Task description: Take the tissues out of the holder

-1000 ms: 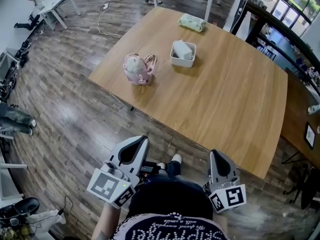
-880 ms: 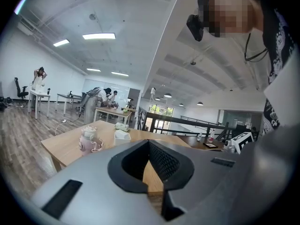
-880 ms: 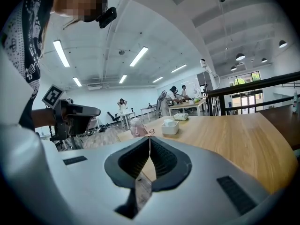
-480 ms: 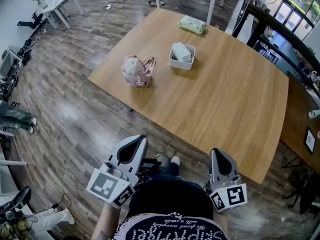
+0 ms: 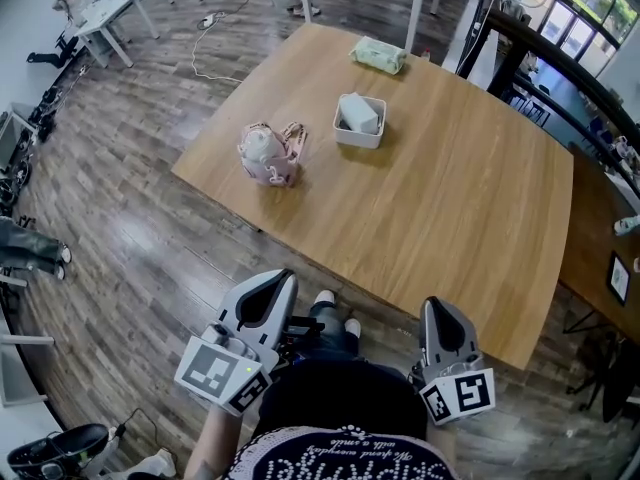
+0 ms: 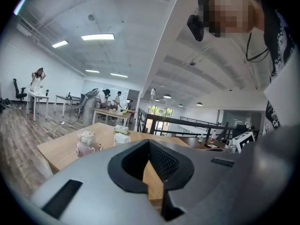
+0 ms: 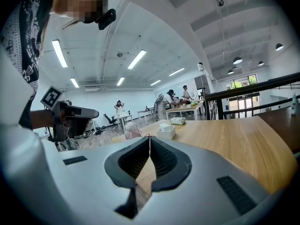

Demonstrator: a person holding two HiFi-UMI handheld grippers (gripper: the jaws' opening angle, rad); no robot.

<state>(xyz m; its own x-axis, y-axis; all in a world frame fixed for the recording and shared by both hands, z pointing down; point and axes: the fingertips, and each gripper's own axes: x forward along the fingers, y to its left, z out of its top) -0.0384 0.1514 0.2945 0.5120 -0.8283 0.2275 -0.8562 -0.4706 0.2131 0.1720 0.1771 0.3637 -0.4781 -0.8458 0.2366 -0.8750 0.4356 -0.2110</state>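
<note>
Holder (image 5: 357,140) shifted slightly in view; left gripper (image 5: 270,284), right gripper (image 5: 438,313) both closed, empty, short of table (image 5: 450,228) near edge.

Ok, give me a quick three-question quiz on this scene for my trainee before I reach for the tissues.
1. True or false: the tissues sit inside the white holder on the wooden table.
2. What lies beyond the holder, near the table's far edge? A. a laptop B. a green soft pack C. a mug
3. How do the jaws of the left claw and the right claw stand?
Key: 1 true; 2 B; 3 together on both, with nothing between them.
</note>
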